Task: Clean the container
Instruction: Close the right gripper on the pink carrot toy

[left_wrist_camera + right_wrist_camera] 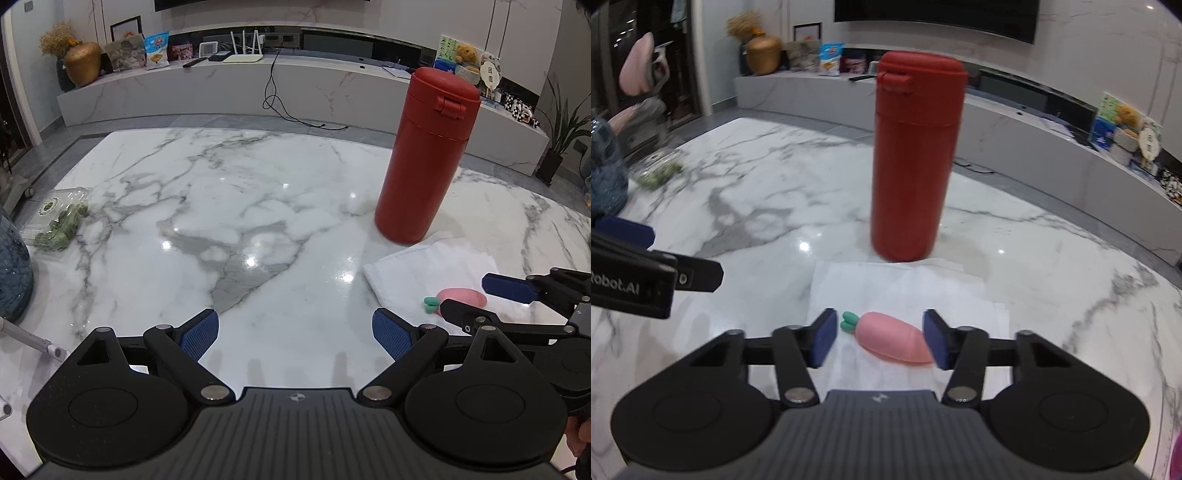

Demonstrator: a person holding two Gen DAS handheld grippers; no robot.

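A tall red bottle [424, 155] with a closed flip lid stands upright on the marble table, at the far edge of a folded white cloth [432, 269]. It also shows in the right wrist view [912, 162]. A pink carrot-shaped sponge [894, 338] with a green tip lies on the cloth [905, 291]. My right gripper [879, 338] is open, low over the cloth, its fingers either side of the carrot sponge without touching it. My left gripper [295, 334] is open and empty over bare marble, left of the cloth and bottle.
A clear plastic box of green produce [59, 221] lies at the table's left. A blue glass vase [13, 266] stands at the near left edge. A low marble media shelf [258, 77] with a router, snacks and ornaments runs behind the table.
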